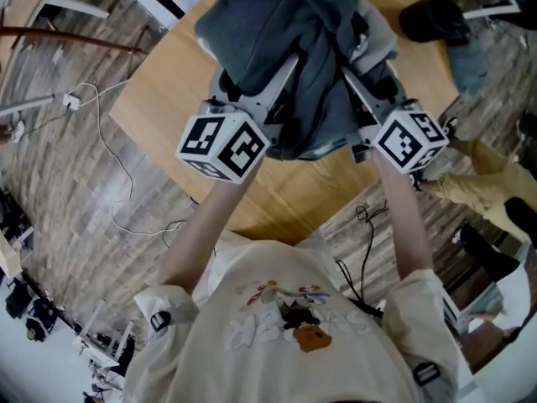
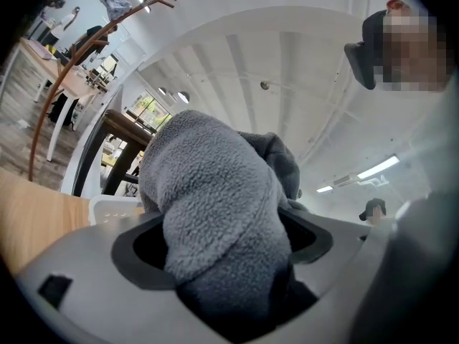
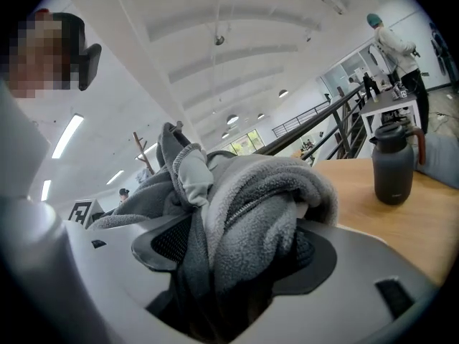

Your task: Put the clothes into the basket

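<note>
Left tongs and right tongs each clamp a bunched fold of the grey fleece, which hangs above the tabletop. Best to grip tight and level while carrying it across; I can't plainly see the basket.

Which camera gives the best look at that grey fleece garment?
Head view: most of the grey fleece shows, bunched between the left gripper and right gripper. Each gripper view shows only a fold clamped in its jaws.
</note>
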`<state>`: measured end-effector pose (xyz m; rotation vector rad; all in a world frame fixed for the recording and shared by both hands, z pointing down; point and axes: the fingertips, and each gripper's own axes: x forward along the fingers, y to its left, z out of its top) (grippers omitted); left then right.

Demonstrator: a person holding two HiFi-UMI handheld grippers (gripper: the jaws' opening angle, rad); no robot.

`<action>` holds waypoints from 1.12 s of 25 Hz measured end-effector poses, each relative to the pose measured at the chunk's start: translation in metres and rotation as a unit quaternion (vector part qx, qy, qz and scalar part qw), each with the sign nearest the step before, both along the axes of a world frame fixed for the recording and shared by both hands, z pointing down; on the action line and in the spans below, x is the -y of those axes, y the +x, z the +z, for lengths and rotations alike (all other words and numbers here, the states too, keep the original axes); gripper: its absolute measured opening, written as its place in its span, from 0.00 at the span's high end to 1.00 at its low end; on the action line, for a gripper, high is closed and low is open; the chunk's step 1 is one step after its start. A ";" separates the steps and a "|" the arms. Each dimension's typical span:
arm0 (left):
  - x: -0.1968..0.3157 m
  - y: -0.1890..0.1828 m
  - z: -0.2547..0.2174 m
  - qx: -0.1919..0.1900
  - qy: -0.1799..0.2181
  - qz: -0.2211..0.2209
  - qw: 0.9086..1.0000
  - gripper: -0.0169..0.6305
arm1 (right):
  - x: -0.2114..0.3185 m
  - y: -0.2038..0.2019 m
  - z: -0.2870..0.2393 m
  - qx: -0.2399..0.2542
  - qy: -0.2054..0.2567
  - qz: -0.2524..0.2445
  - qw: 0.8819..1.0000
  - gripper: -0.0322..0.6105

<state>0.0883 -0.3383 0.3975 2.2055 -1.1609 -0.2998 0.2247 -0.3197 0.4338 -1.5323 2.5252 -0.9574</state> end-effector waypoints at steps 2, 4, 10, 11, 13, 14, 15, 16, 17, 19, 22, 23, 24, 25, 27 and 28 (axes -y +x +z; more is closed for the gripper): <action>0.003 0.001 0.009 0.001 -0.007 -0.008 1.000 0.34 | 0.003 0.002 0.007 -0.005 -0.006 -0.005 1.000 0.40; 0.005 0.002 0.014 0.001 -0.018 -0.013 1.000 0.33 | 0.004 0.004 0.013 -0.005 -0.013 -0.003 1.000 0.40; 0.018 -0.010 0.048 0.022 -0.073 -0.045 0.996 0.32 | 0.015 -0.002 0.045 -0.036 -0.079 0.004 0.996 0.40; 0.019 -0.011 0.055 0.028 -0.084 -0.054 0.995 0.32 | 0.016 -0.002 0.051 -0.043 -0.090 0.005 0.995 0.40; 0.021 -0.010 0.060 0.045 -0.097 -0.070 0.992 0.32 | 0.017 0.000 0.057 -0.053 -0.106 0.006 0.993 0.40; 0.021 -0.009 0.061 0.055 -0.099 -0.077 0.991 0.32 | 0.019 0.001 0.060 -0.053 -0.115 0.006 0.992 0.40; 0.022 -0.009 0.061 0.063 -0.101 -0.083 0.989 0.32 | 0.021 0.002 0.062 -0.051 -0.123 0.005 0.991 0.40; 0.023 -0.009 0.062 0.069 -0.104 -0.087 0.988 0.32 | 0.022 0.001 0.064 -0.048 -0.132 0.002 0.990 0.40; 0.024 -0.009 0.063 0.073 -0.108 -0.089 0.987 0.32 | 0.023 0.001 0.067 -0.045 -0.140 0.000 0.989 0.40; 0.023 -0.010 0.067 0.073 -0.117 -0.090 0.986 0.32 | 0.022 0.001 0.071 -0.041 -0.150 0.002 0.988 0.40; 0.021 -0.011 0.068 0.067 -0.119 -0.081 0.987 0.32 | 0.017 0.006 0.068 -0.052 -0.151 0.031 0.987 0.39; 0.021 -0.011 0.067 0.064 -0.120 -0.076 0.988 0.32 | 0.015 0.008 0.065 -0.064 -0.148 0.042 0.986 0.39; 0.020 -0.011 0.066 0.061 -0.120 -0.071 0.988 0.32 | 0.012 0.011 0.060 -0.081 -0.144 0.051 0.985 0.39; 0.021 -0.012 0.065 0.059 -0.121 -0.068 0.989 0.32 | 0.010 0.013 0.056 -0.096 -0.143 0.058 0.983 0.39; 0.021 -0.014 0.064 0.061 -0.118 -0.066 0.989 0.32 | 0.004 0.013 0.051 -0.108 -0.151 0.063 0.981 0.39; 0.021 -0.015 0.064 0.063 -0.116 -0.066 0.989 0.32 | 0.000 0.013 0.050 -0.106 -0.157 0.064 0.980 0.39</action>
